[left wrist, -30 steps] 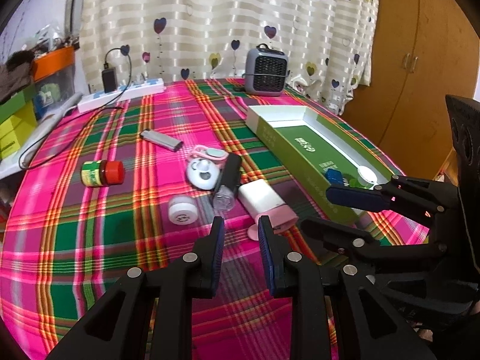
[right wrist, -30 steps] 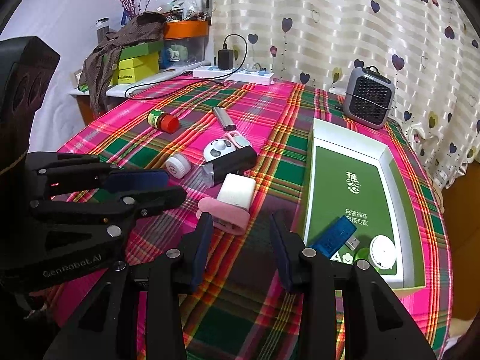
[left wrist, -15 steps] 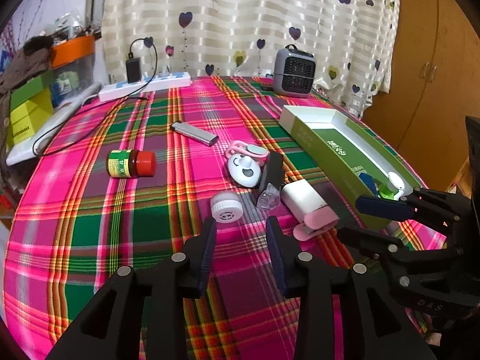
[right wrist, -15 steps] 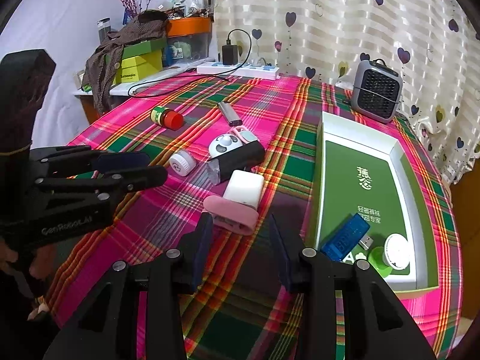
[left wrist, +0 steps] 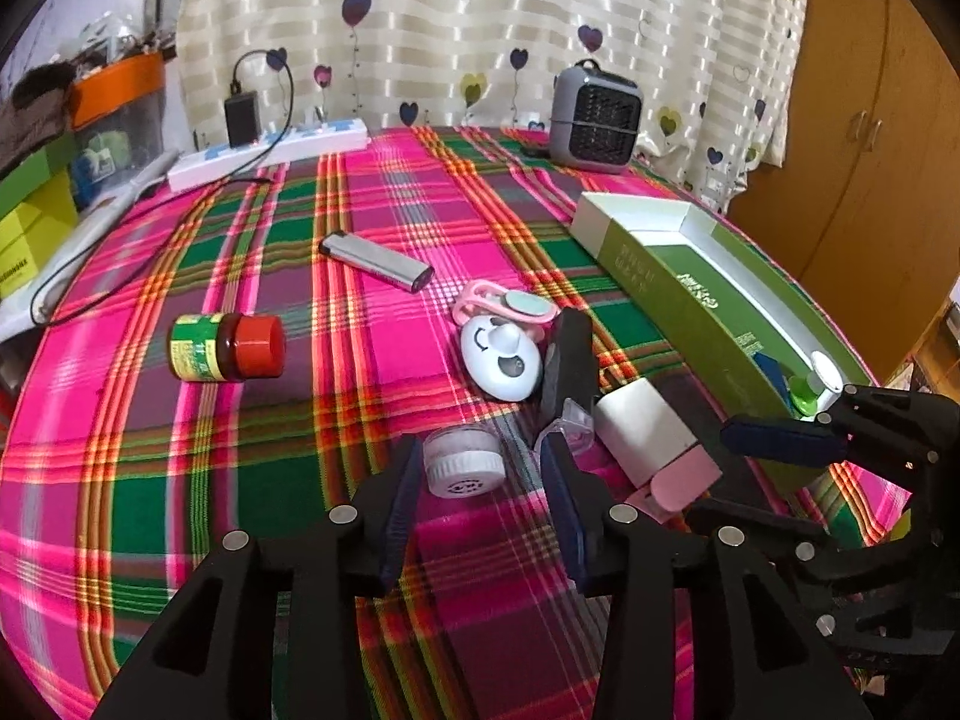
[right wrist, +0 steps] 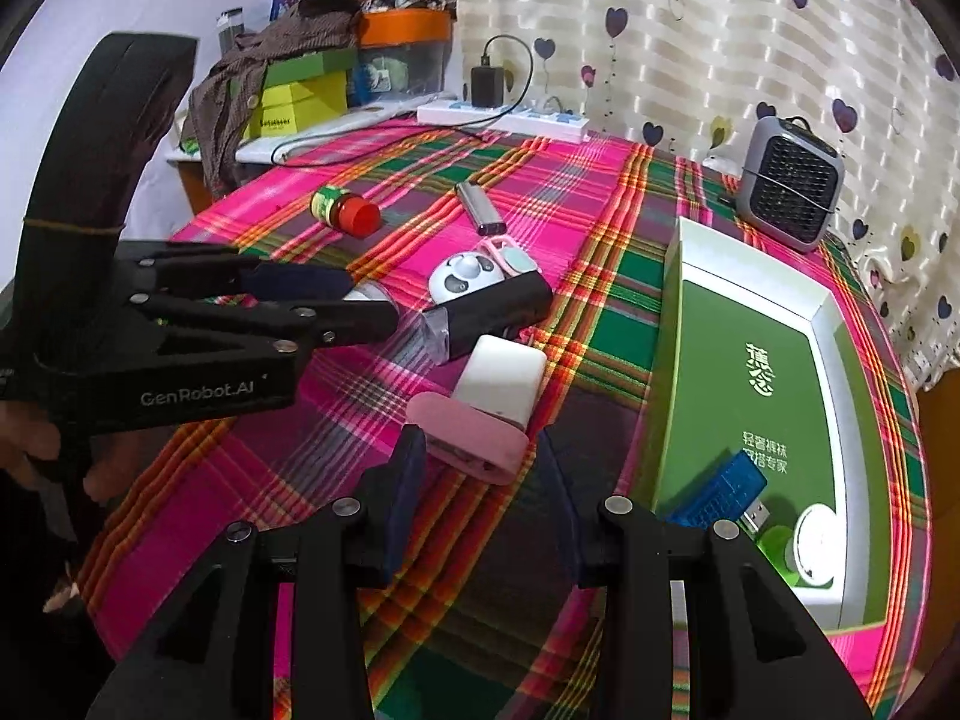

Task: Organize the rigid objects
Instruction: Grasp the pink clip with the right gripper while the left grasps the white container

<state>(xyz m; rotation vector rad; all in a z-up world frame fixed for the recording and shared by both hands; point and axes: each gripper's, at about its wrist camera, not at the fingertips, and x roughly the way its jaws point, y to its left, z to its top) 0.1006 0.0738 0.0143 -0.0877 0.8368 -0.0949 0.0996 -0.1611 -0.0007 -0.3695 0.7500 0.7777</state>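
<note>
Behind your work area hangs a cream striped curtain with dark heart prints. At the far edge of the desk, which wears a pink, green and red plaid cloth, you have a small grey box-shaped heater with a black grille and a white power strip carrying a black plug-in charger; its black cable loops over the cloth. To your left sits a side shelf with yellow-green cardboard boxes, a clear bin with an orange lid and a brown crumpled garment draped over them. To your right stands a brown wooden wardrobe.
</note>
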